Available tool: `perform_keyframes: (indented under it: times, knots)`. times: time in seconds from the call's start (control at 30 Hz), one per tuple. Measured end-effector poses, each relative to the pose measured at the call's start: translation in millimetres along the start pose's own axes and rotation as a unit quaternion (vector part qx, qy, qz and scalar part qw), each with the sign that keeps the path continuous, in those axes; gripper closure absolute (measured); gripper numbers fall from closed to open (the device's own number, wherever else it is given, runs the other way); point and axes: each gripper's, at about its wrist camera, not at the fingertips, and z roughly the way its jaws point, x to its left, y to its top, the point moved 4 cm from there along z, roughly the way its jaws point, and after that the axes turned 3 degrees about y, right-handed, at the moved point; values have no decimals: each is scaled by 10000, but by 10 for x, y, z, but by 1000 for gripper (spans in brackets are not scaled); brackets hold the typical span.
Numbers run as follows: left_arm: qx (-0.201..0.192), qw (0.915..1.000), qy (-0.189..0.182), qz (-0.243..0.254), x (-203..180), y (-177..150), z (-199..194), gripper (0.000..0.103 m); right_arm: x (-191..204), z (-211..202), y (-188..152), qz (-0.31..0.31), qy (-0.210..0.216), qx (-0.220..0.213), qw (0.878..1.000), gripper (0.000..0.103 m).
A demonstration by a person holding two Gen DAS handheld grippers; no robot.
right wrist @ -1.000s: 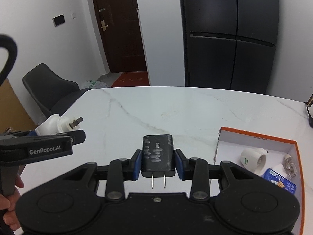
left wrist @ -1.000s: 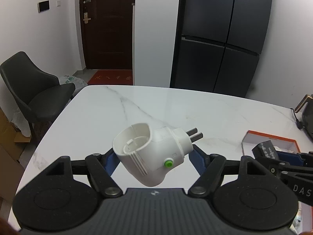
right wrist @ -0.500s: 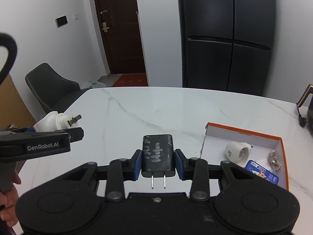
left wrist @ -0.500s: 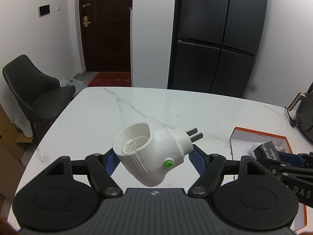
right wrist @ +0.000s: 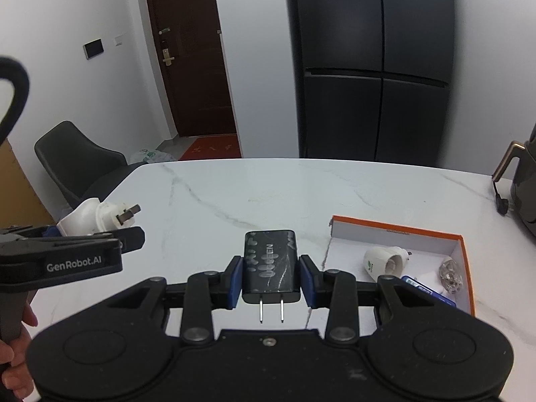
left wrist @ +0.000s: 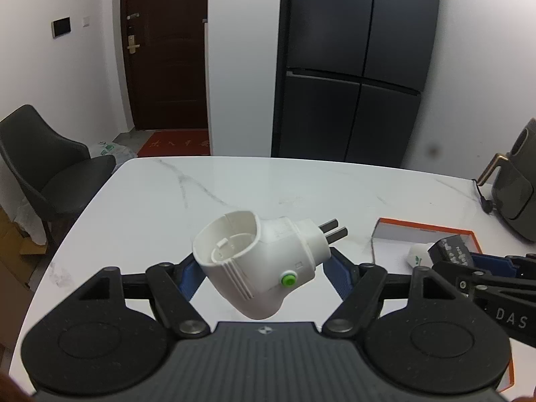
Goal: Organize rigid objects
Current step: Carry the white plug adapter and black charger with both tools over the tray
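Two plugs, white adapter (left wrist: pixel 261 264) and black charger (right wrist: pixel 270 266), each between tool pads.

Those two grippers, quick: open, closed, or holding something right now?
Left gripper: closed on the white adapter, lifted off the table.
Right gripper: closed on the black charger, prongs towards the camera.

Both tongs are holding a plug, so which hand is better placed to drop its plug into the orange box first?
Right, probably. The right tongs hold the black charger just beside the orange box. The left tongs, gripping the white adapter, sit farther from it.
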Motion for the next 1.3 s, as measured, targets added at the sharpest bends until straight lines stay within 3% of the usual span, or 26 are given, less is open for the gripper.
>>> perform_keyframes:
  times: [1.3]
  knots:
    - [87,9946,-815,638,-676,-272,-320,27,-669,-647,-404,652,-668,-93,9956,59]
